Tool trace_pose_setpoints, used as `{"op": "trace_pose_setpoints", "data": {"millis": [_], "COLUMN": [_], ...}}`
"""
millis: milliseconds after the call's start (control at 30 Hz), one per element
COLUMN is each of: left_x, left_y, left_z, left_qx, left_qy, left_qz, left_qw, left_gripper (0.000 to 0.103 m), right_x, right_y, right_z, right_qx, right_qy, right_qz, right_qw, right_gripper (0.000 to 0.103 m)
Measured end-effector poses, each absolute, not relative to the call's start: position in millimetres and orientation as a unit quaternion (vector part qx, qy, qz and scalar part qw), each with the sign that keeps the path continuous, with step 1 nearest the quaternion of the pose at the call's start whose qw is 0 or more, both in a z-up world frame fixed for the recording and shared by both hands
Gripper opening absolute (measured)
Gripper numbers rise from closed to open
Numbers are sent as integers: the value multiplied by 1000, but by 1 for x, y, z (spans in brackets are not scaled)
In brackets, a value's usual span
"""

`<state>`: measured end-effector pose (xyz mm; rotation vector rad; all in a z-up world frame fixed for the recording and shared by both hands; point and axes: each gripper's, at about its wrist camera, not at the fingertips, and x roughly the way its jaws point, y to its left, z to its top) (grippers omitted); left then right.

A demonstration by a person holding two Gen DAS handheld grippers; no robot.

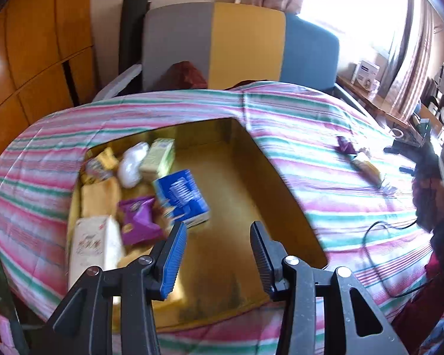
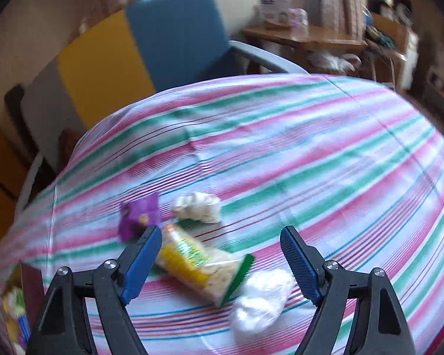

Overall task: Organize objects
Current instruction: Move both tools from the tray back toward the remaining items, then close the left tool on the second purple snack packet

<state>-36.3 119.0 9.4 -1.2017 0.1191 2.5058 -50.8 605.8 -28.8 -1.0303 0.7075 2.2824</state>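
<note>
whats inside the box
In the box: a blue carton, purple packet, white bag, pale green carton and yellow packs. Whatever lies beneath them is covered.

Striped table point(image 2: 281, 136) — box point(image 1: 236, 153), purple packet point(image 2: 139, 216), cracker pack point(image 2: 198, 266).

Right gripper point(image 2: 220, 259) jaws gape empty above a yellow snack packet point(image 2: 196, 261) on the striped cloth point(image 2: 310, 153).

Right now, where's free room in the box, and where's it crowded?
The cardboard box is bare across its right half, from the blue box to the right wall. The left side is crowded: purple packet, white bag, green carton.
</note>
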Motion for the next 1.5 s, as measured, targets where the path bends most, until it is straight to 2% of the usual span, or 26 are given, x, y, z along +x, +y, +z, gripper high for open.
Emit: {"op": "trace_pose_setpoints", "data": {"millis": [167,433,833,1000,1067,1100,1200,1500], "left_x": [-55,-98,-148,-173,-174,-171,-161,-168], "left_y": [164,260,386,420,434,446,471,505], "left_z": [19,23,-27,-45,-37,-33,-35,-56], "left_qx": [-428,-459,-508,-549,-513,-484,-427,-381], "left_qy": [33,1,30,7,47,96,235,368], "left_qz": [877,838,793,762,779,780,769,703], "left_qw": [217,296,335,342,357,385,412,475], "left_gripper": [45,45,45,52,55,59,61,61], "right_x": [-38,-54,-50,-48,-48,-48,-44,-40], "right_y": [631,606,615,619,619,620,623,621], "right_z": [-45,-38,-42,-43,-44,-45,-44,-36], "right_qx": [-384,-415,-421,-419,-420,-420,-416,-401], "right_qy": [337,281,315,338,342,347,364,387], "right_qz": [814,825,803,797,795,794,791,795], "right_qw": [276,262,282,275,272,269,263,239], "right_gripper": [82,82,82,82,82,82,83,85]}}
